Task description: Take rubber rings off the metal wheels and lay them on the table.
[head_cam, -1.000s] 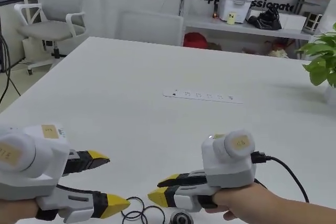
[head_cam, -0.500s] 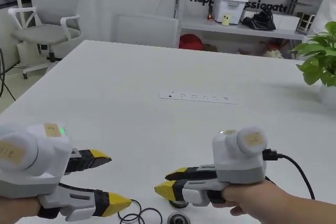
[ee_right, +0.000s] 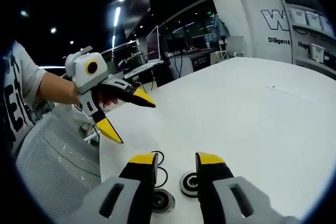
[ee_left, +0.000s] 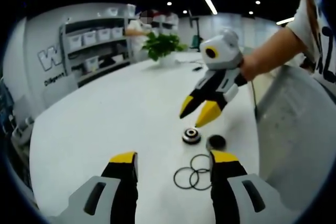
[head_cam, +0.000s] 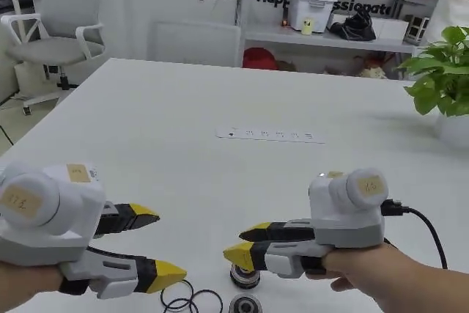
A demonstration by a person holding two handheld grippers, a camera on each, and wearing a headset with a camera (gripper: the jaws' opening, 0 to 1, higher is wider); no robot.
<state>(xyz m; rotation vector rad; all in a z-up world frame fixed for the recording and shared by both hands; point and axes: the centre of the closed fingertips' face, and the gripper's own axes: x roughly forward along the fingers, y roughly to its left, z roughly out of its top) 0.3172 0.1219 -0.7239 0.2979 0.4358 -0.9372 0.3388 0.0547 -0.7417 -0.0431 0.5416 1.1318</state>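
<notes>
Two small metal wheels lie near the table's front edge, one (head_cam: pixel 245 276) just below my right gripper's tips and one (head_cam: pixel 245 304) nearer me. In the left gripper view the wheels (ee_left: pixel 191 135) (ee_left: pixel 216 142) sit side by side. Several loose black rubber rings (head_cam: pixel 192 300) (ee_left: pixel 193 177) lie overlapped left of the wheels. My right gripper (head_cam: pixel 238 245) (ee_right: pixel 176 158) hovers open above the wheels (ee_right: pixel 189 183) (ee_right: pixel 160 200), holding nothing. My left gripper (head_cam: pixel 161 247) (ee_left: pixel 173 157) is wide open and empty, just left of the rings.
A white power strip (head_cam: pixel 270 135) lies flat mid-table. A potted plant (head_cam: pixel 440 78) stands at the far right edge. The right gripper's black cable (head_cam: pixel 429 229) trails right. An office chair (head_cam: pixel 51 27) and shelves (head_cam: pixel 330 34) stand beyond the table.
My right gripper has lifted and drawn slightly right, uncovering a second wheel beneath its tips. The left gripper has stayed in place, still open. The head camera has shifted.
</notes>
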